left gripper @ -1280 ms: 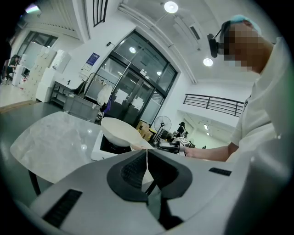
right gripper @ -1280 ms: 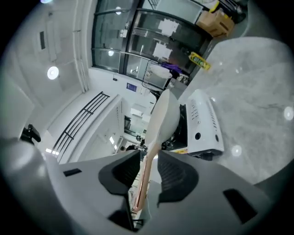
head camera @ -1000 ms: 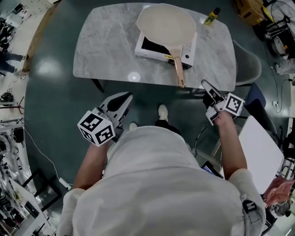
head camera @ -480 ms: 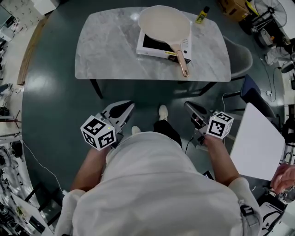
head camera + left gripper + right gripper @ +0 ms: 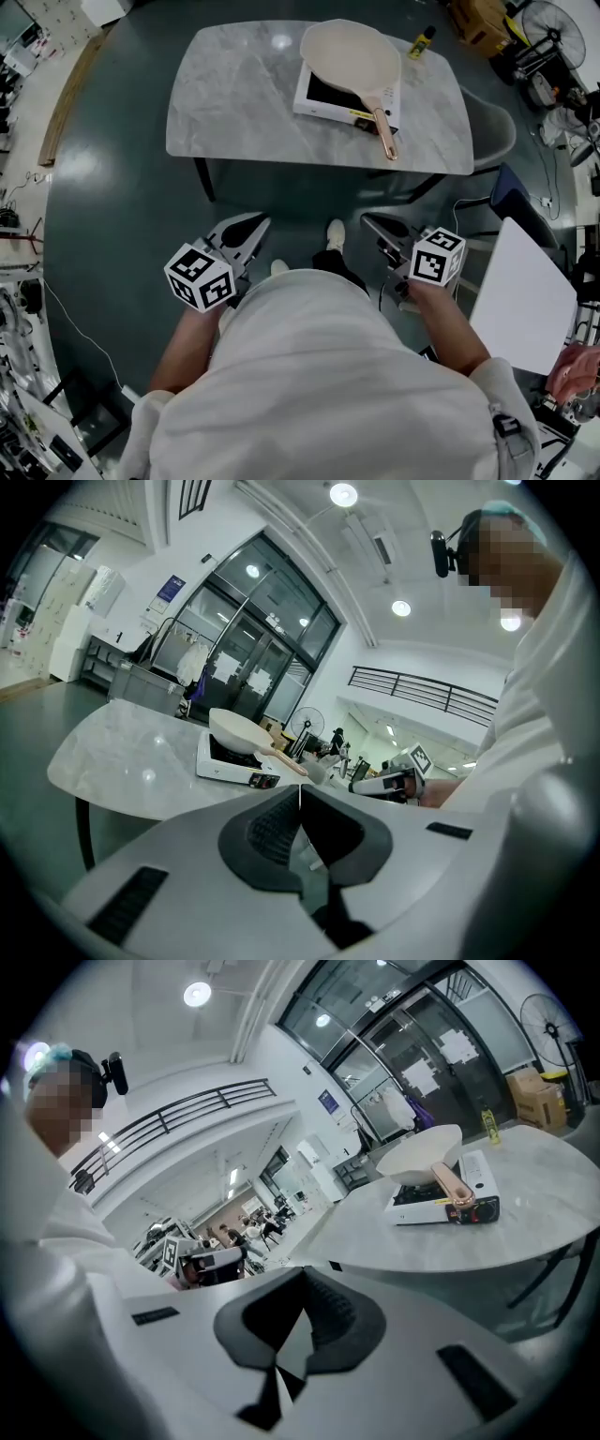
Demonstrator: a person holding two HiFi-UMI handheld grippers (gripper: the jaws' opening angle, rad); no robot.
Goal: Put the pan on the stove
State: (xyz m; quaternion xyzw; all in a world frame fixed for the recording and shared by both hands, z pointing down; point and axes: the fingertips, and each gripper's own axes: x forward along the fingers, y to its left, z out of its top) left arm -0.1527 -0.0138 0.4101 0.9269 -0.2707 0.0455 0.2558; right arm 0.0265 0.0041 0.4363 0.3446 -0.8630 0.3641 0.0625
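Note:
A cream pan (image 5: 352, 58) with a wooden handle (image 5: 385, 134) rests on the white portable stove (image 5: 314, 105) on the grey marble table (image 5: 234, 103). The pan (image 5: 240, 730) and stove (image 5: 225, 766) also show in the left gripper view, and the pan (image 5: 422, 1159) on the stove (image 5: 441, 1208) in the right gripper view. Both grippers hang low in front of the person, well short of the table. My left gripper (image 5: 258, 221) is shut and empty. My right gripper (image 5: 370, 221) is shut with nothing in it.
A yellow bottle (image 5: 423, 42) stands at the table's far right corner. A grey chair (image 5: 497, 122) sits at the table's right end. A white board (image 5: 525, 295) lies at the right, and cluttered racks line the left edge. Dark green floor (image 5: 122, 225) surrounds the table.
My right gripper has pulled back from near the table edge towards the person's body and lower left. The left gripper has barely moved. The pan stays on the stove.

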